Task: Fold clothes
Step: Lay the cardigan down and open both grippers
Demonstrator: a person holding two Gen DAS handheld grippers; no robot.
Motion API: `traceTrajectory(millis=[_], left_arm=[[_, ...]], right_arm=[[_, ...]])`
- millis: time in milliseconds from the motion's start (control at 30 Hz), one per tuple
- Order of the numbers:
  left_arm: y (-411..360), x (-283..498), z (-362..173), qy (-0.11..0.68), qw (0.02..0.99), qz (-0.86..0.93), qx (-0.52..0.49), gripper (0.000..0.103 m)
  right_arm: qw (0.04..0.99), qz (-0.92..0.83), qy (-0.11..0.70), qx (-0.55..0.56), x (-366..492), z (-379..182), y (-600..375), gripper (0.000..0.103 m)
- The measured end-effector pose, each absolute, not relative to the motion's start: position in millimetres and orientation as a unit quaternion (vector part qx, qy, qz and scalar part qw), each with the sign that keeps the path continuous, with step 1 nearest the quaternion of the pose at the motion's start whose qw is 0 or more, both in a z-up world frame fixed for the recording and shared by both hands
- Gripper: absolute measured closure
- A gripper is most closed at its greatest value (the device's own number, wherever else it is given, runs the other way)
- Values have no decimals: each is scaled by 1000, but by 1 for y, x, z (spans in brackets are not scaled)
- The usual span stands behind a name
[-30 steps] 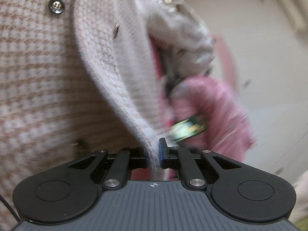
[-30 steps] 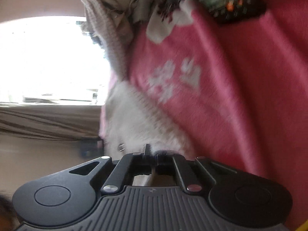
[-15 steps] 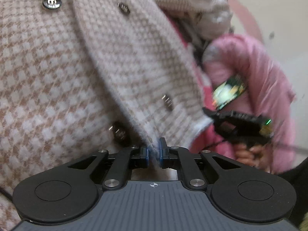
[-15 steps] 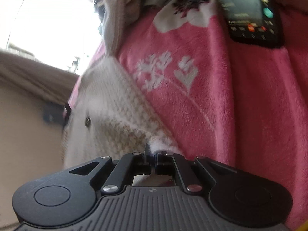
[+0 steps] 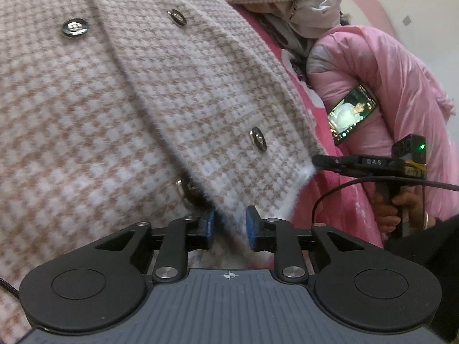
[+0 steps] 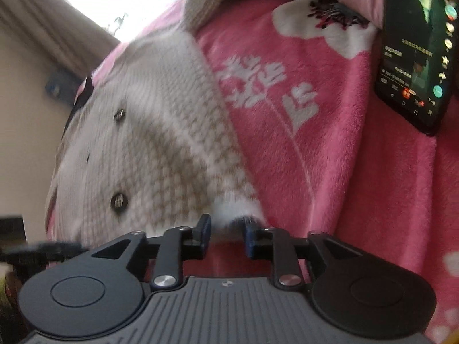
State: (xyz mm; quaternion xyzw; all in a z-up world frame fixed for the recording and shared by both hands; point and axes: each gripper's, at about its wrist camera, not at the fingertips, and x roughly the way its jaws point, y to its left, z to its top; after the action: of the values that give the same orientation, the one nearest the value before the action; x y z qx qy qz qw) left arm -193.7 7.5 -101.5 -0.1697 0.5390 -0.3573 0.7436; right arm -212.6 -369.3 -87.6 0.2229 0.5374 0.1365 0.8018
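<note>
A beige and white houndstooth knit cardigan [image 5: 120,109] with dark metal buttons lies on a pink floral blanket [image 6: 358,172]. My left gripper [image 5: 229,226] is open, its blue pads on either side of the cardigan's hem edge. My right gripper [image 6: 226,236] is open too, with a fuzzy corner of the cardigan [image 6: 160,149] just beyond its pads. The right gripper also shows in the left wrist view [image 5: 318,162], at the cardigan's corner.
A lit phone [image 5: 352,113] leans against a pink quilted jacket [image 5: 396,86]; it also shows in the right wrist view [image 6: 416,48]. More crumpled clothes [image 5: 289,5] lie at the far end of the bed. A window and curtain [image 6: 57,20] are to the left.
Both grippers have opened and let go of the cardigan, which has come down flat onto the blanket. The right gripper has come into the left wrist view.
</note>
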Motion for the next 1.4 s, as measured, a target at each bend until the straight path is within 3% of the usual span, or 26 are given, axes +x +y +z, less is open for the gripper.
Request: traceTrajectory(millis=[167,333,567,733,900,933,967,1000,1067,1167,1267,1400], left_arm=[[28,-188,-78,517,772,-333,-160,76],[35,-177,-54,467,798,-337,-180,73],[-17,-168,-82,477,794,-365,-98,72],[-25,-175,-97,490,798,-343,-74,72],[-21,-178,-98,495,796,-340,-81,72],[-20,-178,-98,496,795,-340,-82,72],[-19,-178,-99,497,794,-340,-82,72],[-17,-179,-98,498,793,-341,-83,72],[-15,-179,-98,498,792,-343,-83,72],[-15,-177,-99,499,790,-348,-81,72],[-13,-175,-101,501,786,-350,-90,72],[-10,-173,-104,500,783,-356,-100,72]], right_arm=[[798,198,558,115,-223,-53,-365,68],[839,195,484,155,-211,-20,-380,68],[884,152,432,97,-114,-25,-342,67],[884,229,406,-28,-77,-32,-284,68],[854,248,402,-216,-75,-77,-264,79],[858,240,407,-204,-71,-80,-273,81],[863,235,410,-177,-68,-74,-279,93],[870,230,404,-167,-69,-67,-280,97],[882,218,391,-148,-73,-52,-282,90],[862,278,407,-117,-95,-44,-278,90],[833,279,442,-180,-135,-75,-287,94],[859,223,450,-94,-149,-58,-323,96]])
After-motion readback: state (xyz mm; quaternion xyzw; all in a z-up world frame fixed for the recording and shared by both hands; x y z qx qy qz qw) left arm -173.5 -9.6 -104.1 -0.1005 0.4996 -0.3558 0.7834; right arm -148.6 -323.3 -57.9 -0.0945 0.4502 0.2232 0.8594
